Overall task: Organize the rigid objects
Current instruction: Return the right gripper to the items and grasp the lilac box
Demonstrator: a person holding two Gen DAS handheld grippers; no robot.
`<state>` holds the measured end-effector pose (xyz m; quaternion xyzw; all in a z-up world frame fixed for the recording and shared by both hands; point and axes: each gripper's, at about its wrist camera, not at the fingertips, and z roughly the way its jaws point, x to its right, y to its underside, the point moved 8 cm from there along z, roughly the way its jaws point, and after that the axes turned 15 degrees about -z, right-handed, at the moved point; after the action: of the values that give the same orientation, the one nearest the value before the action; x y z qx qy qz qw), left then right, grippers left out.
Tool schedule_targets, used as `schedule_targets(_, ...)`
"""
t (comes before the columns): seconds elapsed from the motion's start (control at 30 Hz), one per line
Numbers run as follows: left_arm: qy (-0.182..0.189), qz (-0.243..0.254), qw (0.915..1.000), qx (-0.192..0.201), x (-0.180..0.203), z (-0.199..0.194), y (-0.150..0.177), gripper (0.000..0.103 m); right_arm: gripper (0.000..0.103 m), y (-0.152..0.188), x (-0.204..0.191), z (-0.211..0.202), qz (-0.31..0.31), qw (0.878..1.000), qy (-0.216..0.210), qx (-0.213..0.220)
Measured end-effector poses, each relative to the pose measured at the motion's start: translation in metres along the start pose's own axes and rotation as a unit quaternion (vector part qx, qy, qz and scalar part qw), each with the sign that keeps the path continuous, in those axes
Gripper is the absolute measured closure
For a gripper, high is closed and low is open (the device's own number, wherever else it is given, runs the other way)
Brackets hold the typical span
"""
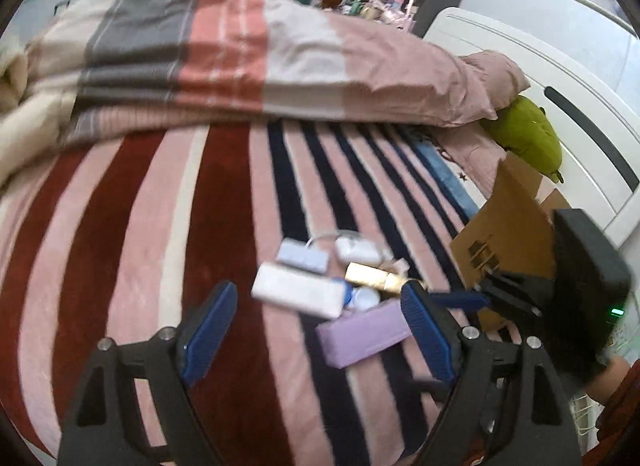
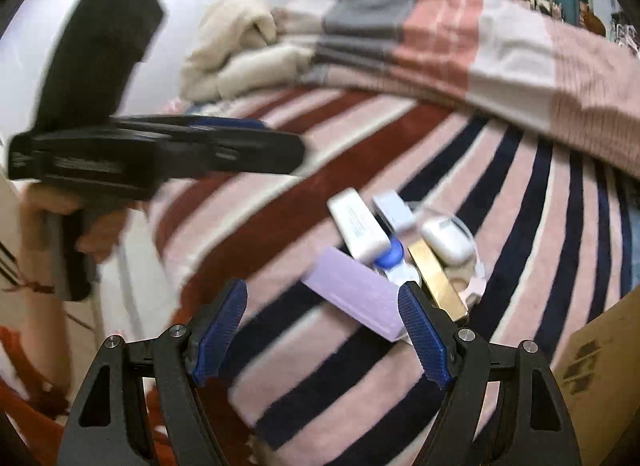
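Ahead of both wide-open, empty grippers, left gripper [image 1: 320,336] and right gripper [image 2: 322,336], small items lie clustered on the striped blanket [image 1: 168,225]. Nearest the right gripper's tips lies the lilac box [image 2: 356,302], touching a white box [image 2: 358,225] beyond it. A cardboard box [image 2: 600,378] stands to its right.

Fleecy striped cloth blanket [image 1: 168,225], matt lilac plastic box [image 1: 360,332], glossy gold metallic tube [image 1: 374,276], smooth white plastic case [image 2: 446,240], ribbed blue gripper pads [image 2: 422,336], plain brown cardboard box [image 1: 512,221]

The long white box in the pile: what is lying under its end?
Under the white box a blue-and-white round case peeks out beside the purple box. The rest of the case is covered.
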<state>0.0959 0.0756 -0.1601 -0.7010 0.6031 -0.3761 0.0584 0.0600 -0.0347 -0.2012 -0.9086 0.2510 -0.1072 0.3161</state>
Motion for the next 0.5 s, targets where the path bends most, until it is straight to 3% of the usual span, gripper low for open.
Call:
schedule_targets(0.13, 0.003, -0.020, 0.9998, -0.005, -0.013, 0.003, 0.011, 0.021, 0.027, 0.016, 0.019, 0.037, -0.030, 0.999, 0.019, -0.033)
schedule_targets(0.37, 0.001, -0.029, 0.9995, -0.009, -0.022, 0.006, 0.018, 0.021, 0.029, 0.030, 0.013, 0.053, -0.074, 0.995, -0.023, -0.068)
schedule_targets(0.4, 0.001, -0.030, 0.9995, -0.010, -0.022, 0.006, 0.018, 0.021, 0.034, 0.032, 0.011, 0.053, -0.080, 0.994, -0.022, -0.075)
schedule_targets(0.43, 0.001, -0.031, 0.9995, -0.011, -0.021, 0.006, 0.019, 0.021, 0.057, 0.033, 0.010, 0.054, -0.084, 0.993, -0.021, -0.080)
schedule_targets(0.5, 0.002, -0.029, 0.9995, -0.012, -0.020, 0.005, 0.020, 0.021, 0.063, 0.036, 0.009, 0.057, -0.092, 0.991, -0.019, -0.098)
